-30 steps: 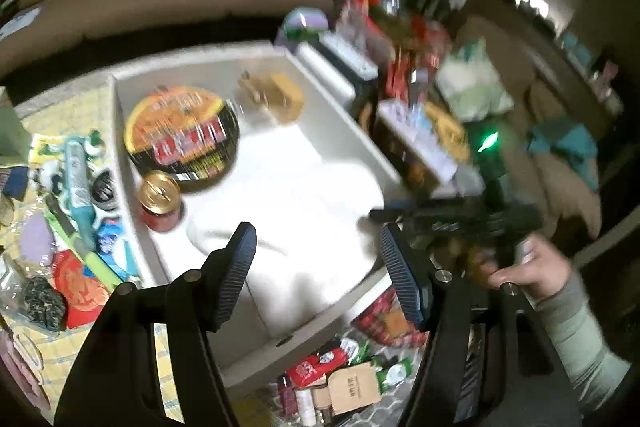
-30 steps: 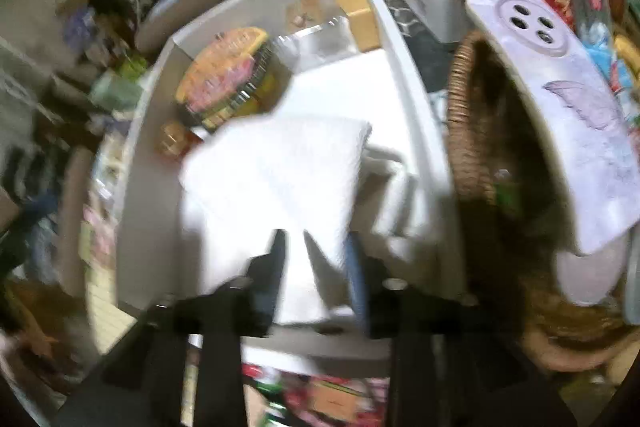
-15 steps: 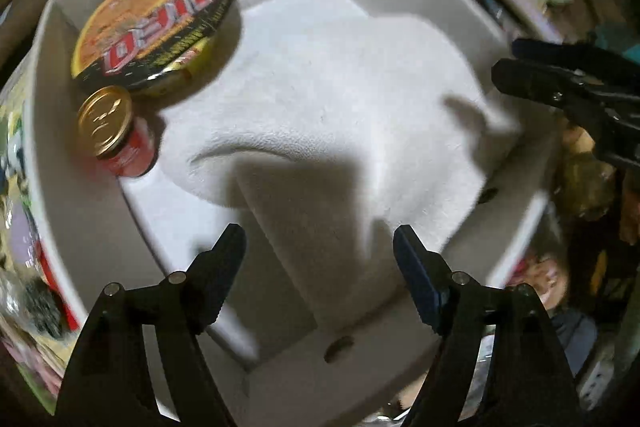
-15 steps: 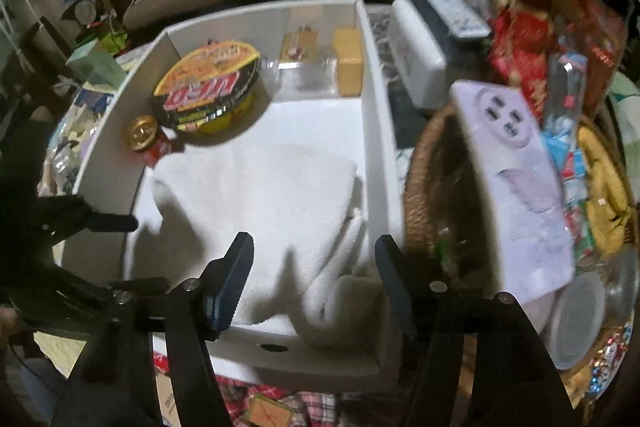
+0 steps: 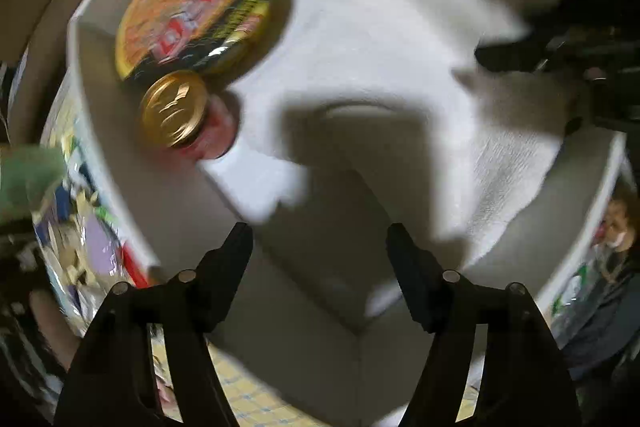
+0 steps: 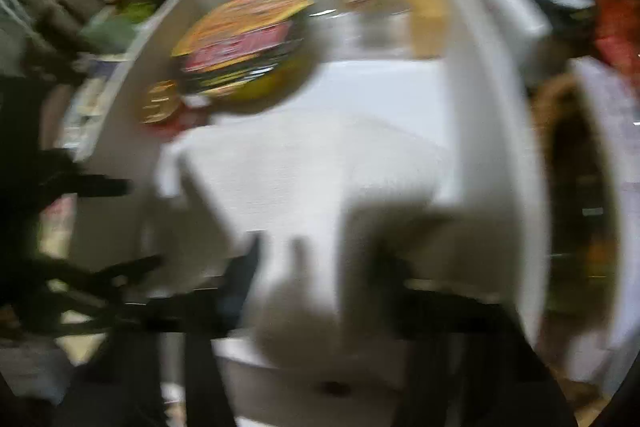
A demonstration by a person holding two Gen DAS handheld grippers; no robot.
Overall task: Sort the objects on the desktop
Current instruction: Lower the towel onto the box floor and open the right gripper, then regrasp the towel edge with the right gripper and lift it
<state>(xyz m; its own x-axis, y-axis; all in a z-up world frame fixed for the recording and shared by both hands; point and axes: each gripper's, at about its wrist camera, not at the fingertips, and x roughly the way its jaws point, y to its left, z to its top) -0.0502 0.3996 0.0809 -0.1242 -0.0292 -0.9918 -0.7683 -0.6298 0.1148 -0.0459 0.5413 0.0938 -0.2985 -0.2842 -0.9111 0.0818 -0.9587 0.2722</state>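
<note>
A white towel (image 5: 380,47) (image 6: 320,167) lies in a white box (image 5: 100,131) (image 6: 492,107), beside a noodle bowl (image 5: 200,7) (image 6: 244,43) and a gold-lidded jar (image 5: 174,115) (image 6: 160,103). My left gripper (image 5: 318,243) points straight down over the box's shaded near corner. Its jaws are closing a little with nothing between them. It also shows in the right wrist view as the left gripper (image 6: 142,223). My right gripper (image 6: 316,267) (image 5: 524,91) straddles a raised fold at the towel's right edge. Its jaws are closing around that fold. Blur hides whether the pads touch it.
A yellow carton (image 6: 424,15) stands against the box's far wall. Right of the box are a white appliance (image 6: 500,7) and a wicker basket (image 6: 560,115). Small packets (image 5: 92,227) crowd the checked cloth (image 5: 248,399) on the box's left.
My left gripper dropped and tipped down into the box, from a view across the room to straight over the towel. My right gripper slid onto the towel's right fold.
</note>
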